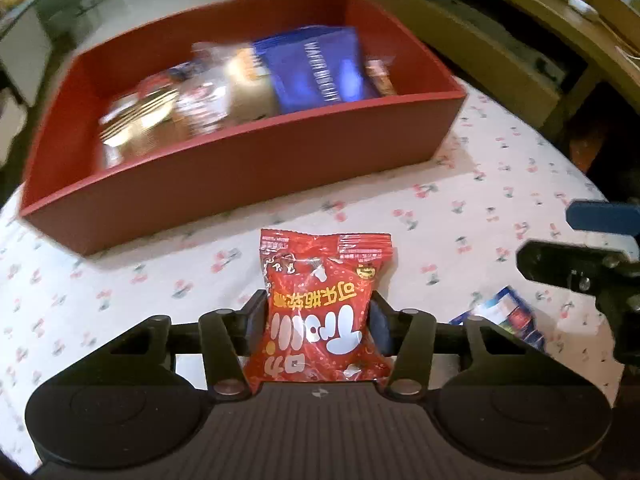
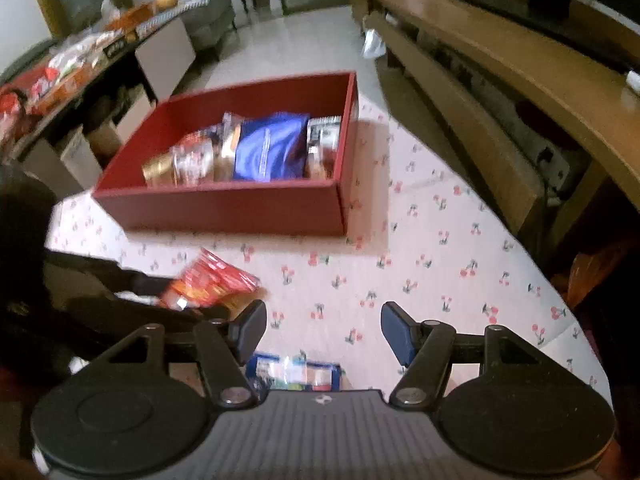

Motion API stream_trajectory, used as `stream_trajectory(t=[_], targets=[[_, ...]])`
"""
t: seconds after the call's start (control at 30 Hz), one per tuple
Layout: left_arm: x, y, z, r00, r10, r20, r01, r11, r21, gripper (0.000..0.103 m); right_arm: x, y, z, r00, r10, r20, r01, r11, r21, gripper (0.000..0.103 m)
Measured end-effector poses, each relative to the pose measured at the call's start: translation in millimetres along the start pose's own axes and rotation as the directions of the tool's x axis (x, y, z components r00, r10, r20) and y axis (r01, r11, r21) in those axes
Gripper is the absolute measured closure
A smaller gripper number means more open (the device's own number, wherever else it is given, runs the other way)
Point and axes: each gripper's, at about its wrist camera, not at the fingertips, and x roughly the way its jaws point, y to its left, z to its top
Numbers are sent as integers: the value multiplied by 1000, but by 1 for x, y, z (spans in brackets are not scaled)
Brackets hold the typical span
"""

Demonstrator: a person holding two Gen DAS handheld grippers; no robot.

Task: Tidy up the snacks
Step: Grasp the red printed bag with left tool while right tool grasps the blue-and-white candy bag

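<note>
A red snack packet (image 1: 320,312) with white lettering lies on the cherry-print tablecloth, just in front of the red box (image 1: 240,168). My left gripper (image 1: 318,314) is shut on it, both pads pressed into its sides. The same packet (image 2: 208,280) shows blurred at the left of the right wrist view. My right gripper (image 2: 324,332) stands open over the cloth with nothing between its fingers. A small blue-and-white packet (image 2: 294,374) lies just under its base, and also shows in the left wrist view (image 1: 504,316). The box (image 2: 224,208) holds several snacks, among them a blue bag (image 2: 272,148).
The tablecloth (image 2: 440,260) covers a round table whose edge curves away at the right. Beyond it stands long wooden furniture (image 2: 500,80). A cluttered side table (image 2: 80,60) stands far left. The right gripper's body (image 1: 580,264) juts in from the right of the left wrist view.
</note>
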Motion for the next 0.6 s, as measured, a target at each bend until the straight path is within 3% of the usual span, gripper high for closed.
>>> stream_trajectory(t=[0.23,0.37,0.6], targets=[[-21,20,-16,1000,-13,3,14,997,-72,46,17,18,-25,994,20,-106,-26,998,-60,33],[-27,26,-22,1000,-23,-1,22,996,-87,46,27,25,-31,989,-20,-146,9,997,-74,30],[-25,27,-22,999,-52,-10,51,994,-93,45,43,28,-38,980,-33,-194,20,998,-67,17]])
